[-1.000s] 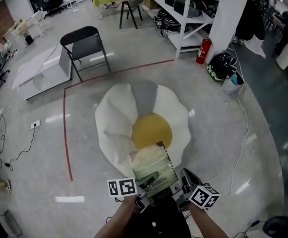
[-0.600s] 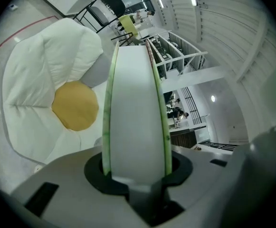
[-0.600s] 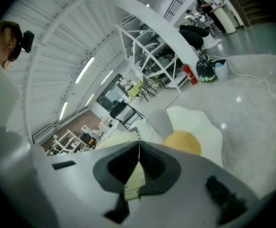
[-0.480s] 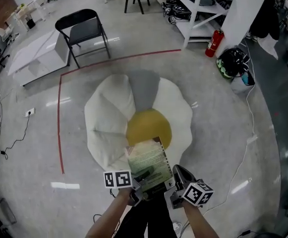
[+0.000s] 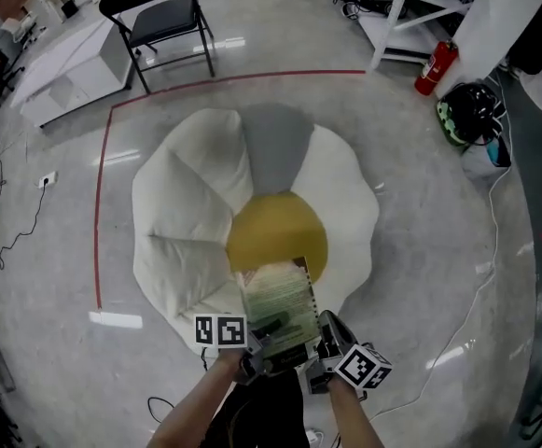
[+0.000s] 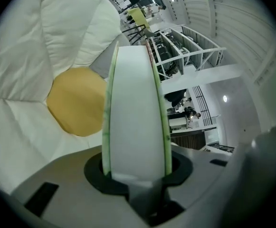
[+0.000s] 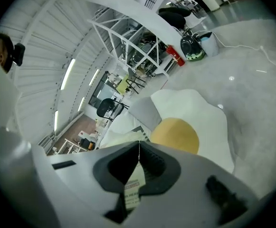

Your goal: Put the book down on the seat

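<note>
Both tongs hold the book [image 5: 278,308] by its near end, over the near part of the seat [image 5: 187,241], a white flower-shaped cushion on the floor [image 5: 438,250]. The left tongs [image 5: 255,350] are clamped across the thick block of pages, and the right tongs [image 5: 317,351] are pinched together on the book's thin right edge. The book's far end overlaps the near rim of the seat's yellow centre [image 5: 275,236]. Whether it touches the seat I cannot tell. A folding chair [image 5: 159,21] stands far left beyond a red line [image 5: 103,203], and a fire extinguisher [image 5: 436,66] stands far right.
</note>
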Available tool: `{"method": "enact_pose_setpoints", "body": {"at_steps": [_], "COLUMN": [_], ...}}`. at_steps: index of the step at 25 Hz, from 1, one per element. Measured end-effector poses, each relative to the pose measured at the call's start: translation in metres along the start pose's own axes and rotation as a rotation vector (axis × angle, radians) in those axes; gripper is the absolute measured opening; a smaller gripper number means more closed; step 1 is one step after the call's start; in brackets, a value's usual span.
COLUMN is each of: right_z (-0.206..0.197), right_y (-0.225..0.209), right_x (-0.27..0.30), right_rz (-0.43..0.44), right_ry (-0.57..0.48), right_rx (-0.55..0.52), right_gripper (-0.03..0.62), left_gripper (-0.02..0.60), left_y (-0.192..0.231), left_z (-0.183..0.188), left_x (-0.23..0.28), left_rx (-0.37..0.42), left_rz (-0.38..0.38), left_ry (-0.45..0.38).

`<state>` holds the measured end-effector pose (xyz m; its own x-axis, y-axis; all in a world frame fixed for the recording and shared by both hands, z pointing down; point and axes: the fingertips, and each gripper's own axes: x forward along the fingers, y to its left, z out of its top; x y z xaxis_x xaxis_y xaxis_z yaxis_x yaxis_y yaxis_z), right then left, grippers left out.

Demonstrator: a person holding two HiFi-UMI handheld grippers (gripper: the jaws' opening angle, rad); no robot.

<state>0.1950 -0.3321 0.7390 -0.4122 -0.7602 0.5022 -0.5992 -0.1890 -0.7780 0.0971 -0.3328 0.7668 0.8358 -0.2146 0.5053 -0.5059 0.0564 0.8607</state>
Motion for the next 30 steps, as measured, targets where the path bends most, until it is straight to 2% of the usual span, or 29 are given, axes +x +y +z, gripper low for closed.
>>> {"method": "enact_pose_setpoints", "body": {"at_steps": [8, 13, 19, 24, 30], "right_z": [-0.026, -0.048, -0.062, -0.068, -0.074], "right_y": [-0.077, -0.106, -0.125, -0.137, -0.137], "right_x": [0.062, 0.099, 0.123, 0.129, 0.128], "right_rz": [0.034, 0.063, 0.079, 0.068, 0.051], "right_ry": [0.011, 0.01, 0.003, 0.003, 0.014], "right_rx": [0.006, 0.0, 0.027, 0.031, -0.001], "right_gripper": [0.012, 0.012, 0.012, 0.012, 0.012], "left_gripper": [0.155, 0.155, 0.156, 0.16, 0.164], "left_y": [0.086, 0.135, 0.174, 0.2, 0.209], "left_z": [0.017, 0.031, 0.035, 0.032, 0.031], "left_x": [0.07, 0.101, 0.123, 0.129, 0.131], "left_rx": [-0.044, -0.051, -0.061, -0.037, -0.049], "left_rz": [-0.013, -0.02, -0.014, 0.032, 0.04], "left_ry": [-0.037, -0.063, -0.039, -0.013, -0.004]}}
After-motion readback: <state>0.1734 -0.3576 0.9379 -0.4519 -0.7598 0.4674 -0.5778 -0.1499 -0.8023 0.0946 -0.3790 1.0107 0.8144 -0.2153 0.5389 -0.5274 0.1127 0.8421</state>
